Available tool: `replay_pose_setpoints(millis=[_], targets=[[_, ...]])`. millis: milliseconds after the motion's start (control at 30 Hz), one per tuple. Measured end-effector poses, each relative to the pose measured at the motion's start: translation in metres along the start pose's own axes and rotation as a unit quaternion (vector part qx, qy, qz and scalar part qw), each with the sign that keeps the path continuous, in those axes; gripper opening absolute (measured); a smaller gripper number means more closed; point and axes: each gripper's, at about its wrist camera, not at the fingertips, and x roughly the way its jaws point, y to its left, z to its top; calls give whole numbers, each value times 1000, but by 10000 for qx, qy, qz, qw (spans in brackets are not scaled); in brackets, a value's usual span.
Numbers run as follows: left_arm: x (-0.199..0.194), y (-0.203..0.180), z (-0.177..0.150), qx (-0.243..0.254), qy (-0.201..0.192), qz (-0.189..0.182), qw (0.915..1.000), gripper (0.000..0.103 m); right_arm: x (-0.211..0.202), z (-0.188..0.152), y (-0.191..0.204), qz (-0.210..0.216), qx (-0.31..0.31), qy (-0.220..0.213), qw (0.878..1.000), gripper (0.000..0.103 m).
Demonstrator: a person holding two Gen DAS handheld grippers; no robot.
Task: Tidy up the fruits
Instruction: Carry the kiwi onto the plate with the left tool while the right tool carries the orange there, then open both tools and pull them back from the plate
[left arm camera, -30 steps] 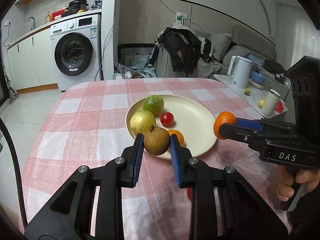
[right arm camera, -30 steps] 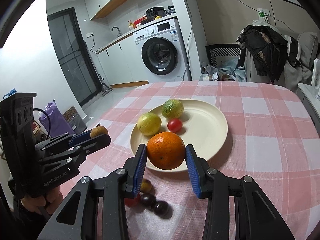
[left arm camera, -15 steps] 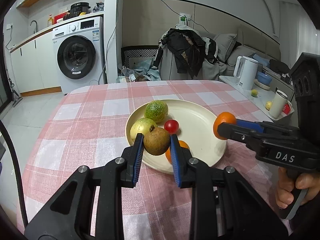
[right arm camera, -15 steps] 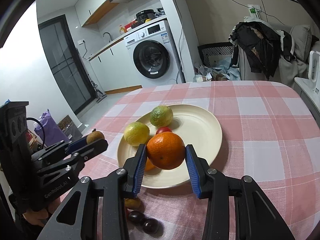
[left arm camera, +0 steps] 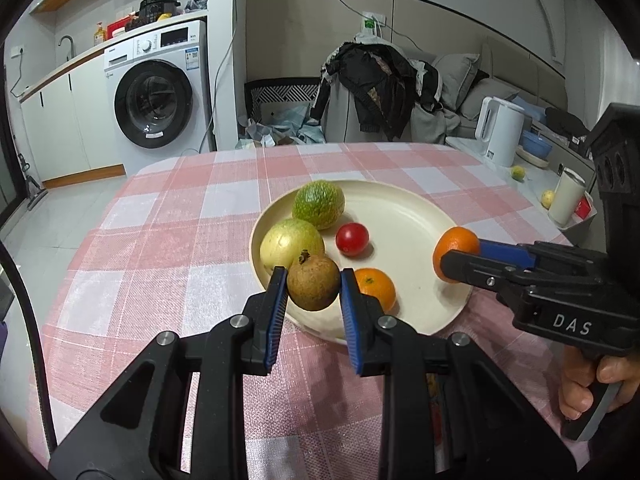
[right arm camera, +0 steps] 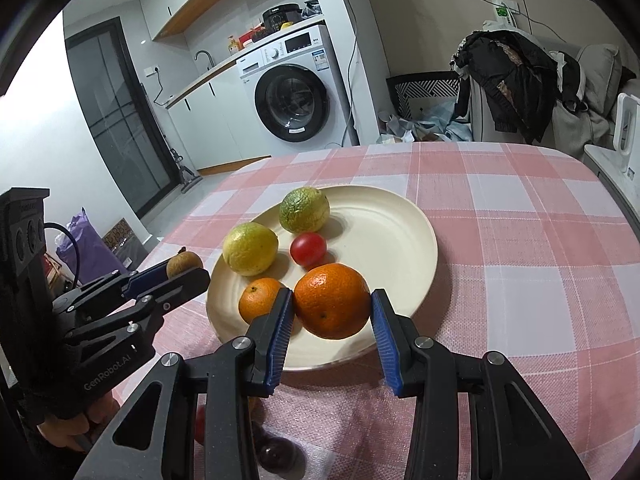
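The pink checked tablecloth (left arm camera: 168, 240) fills the middle of both views, with a cream plate (right arm camera: 400, 248) at its centre. On my right gripper (right arm camera: 331, 320), low in the right wrist view, the blue pads pinch a large orange (right arm camera: 332, 300) held over the plate's near rim. My left gripper (left arm camera: 313, 300), low centre in the left wrist view, clamps a brown russet fruit (left arm camera: 313, 282) between its pads, just at the plate's near left edge. Resting in the plate: a rough green citrus (left arm camera: 319, 205) toward the far side, a yellow-green fruit (left arm camera: 291, 242) at the left, a smaller orange (left arm camera: 376, 288) near the front, and a red cherry tomato (left arm camera: 352, 239) in the middle. At the bottom of the right wrist view, small dark fruits (right arm camera: 276, 452) lie on the cloth, partly hidden behind the fingers.
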Motion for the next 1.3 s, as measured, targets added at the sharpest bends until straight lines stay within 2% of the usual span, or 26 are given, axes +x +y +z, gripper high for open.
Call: replay_pose_setpoints(millis=[333,633,933,1167,1233,1267,1300], targets=[[14,1,-3,2,140,-97,9999,23,6,-4,2,-50,-89,135,9999,40],[29,-5,-1,149,431,-174,9988,23,10,-3,5,-167,-155,215,9995,40],[32,-15,-1,290,438,-331,9981,23,10,-3,8,-241,-231,244,9991,40],[26,-9,-2,114,389,-357,9985,24,0,-1,4,-451,-208,101,9987,50],[19,-6,-2,91,350,-336,9988,27,-6,-1,1,-469,-170,75,9987,53],[15,-5,-2,84,309,-303,9990,36,-10,-2,0,-473,-176,73,9987,54],[11,-4,-3,66,267,-261,9993,51,-13,-3,0,-475,-192,72,9987,60]])
